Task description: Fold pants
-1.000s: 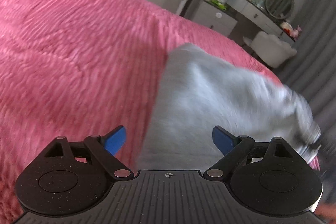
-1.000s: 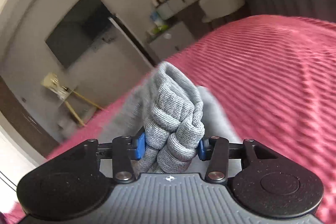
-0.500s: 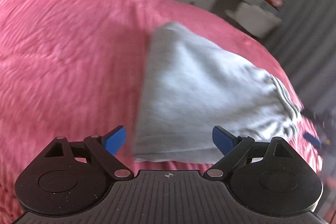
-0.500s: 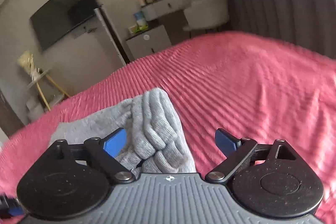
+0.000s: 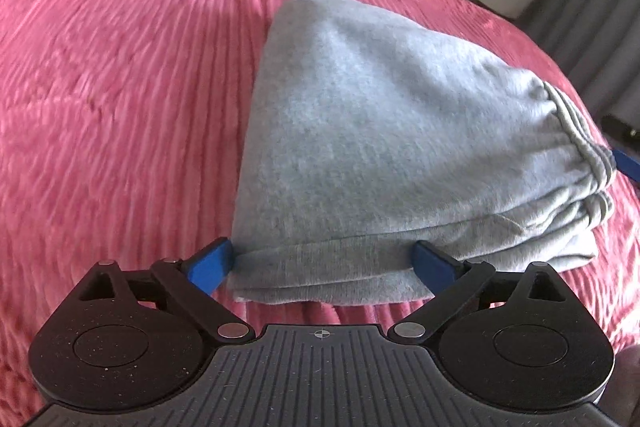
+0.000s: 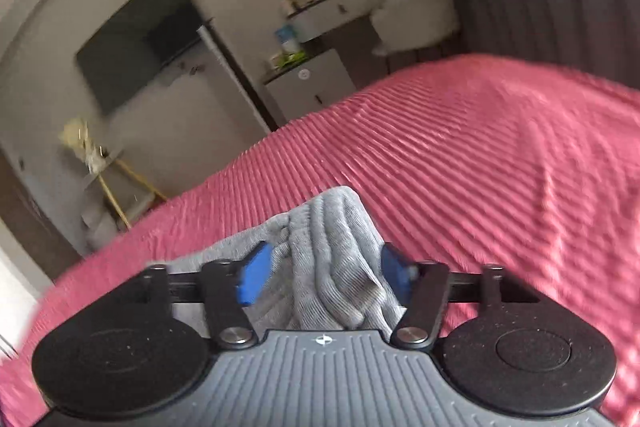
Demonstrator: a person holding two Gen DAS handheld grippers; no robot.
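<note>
Grippers first: left gripper (image 5: 322,263) spread wide, blue fingertips (image 5: 210,264) straddling the near folded edge of the grey pants (image 5: 392,131), touching or just off the cloth at each side, nothing pinched. Right gripper (image 6: 324,277) at medium spread around the bunched ribbed end of the pants (image 6: 340,259); fingers beside the fabric, and I cannot tell if they bite, looks loose. Pants lie as a folded stack on the pink bedspread (image 5: 120,75), directly ahead of the left tool, gathered elastic waistband (image 5: 576,143) off to its right, where a blue tip shows at the frame edge. Fold looks mostly done; likely next is a last fold or tidy. Left gripper sits squarely on the near edge, right on the cuff end.
</note>
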